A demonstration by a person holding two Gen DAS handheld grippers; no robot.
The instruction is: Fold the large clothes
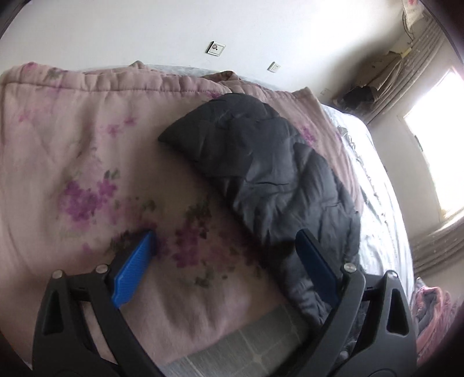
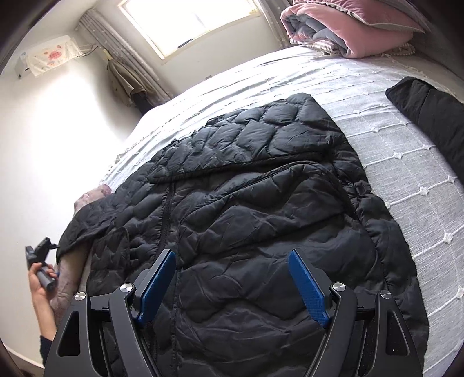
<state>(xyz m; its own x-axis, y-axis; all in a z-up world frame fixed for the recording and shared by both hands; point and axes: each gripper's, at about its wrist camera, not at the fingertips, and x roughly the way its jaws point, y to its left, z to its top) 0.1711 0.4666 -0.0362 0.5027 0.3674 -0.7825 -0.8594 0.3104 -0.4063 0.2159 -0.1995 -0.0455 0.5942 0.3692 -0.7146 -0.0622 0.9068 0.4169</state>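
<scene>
Both my grippers spread, holding nothing: left gripper (image 1: 224,249) over pink quilt (image 1: 72,145), right gripper (image 2: 232,261) above black jacket (image 2: 246,188) on bed (image 2: 406,162).

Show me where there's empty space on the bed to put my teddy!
The biggest bare patch is the white bedspread, between the black puffy jacket and the folded pink blanket. A black item takes the far right edge. The flowery pink quilt has room beside the jacket's sleeve. The middle is crowded: the jacket covers it, with both open grippers over it.

The jacket (image 2: 246,203) lies on the bedspread (image 2: 406,179), quilts (image 2: 348,29) behind it.
</scene>
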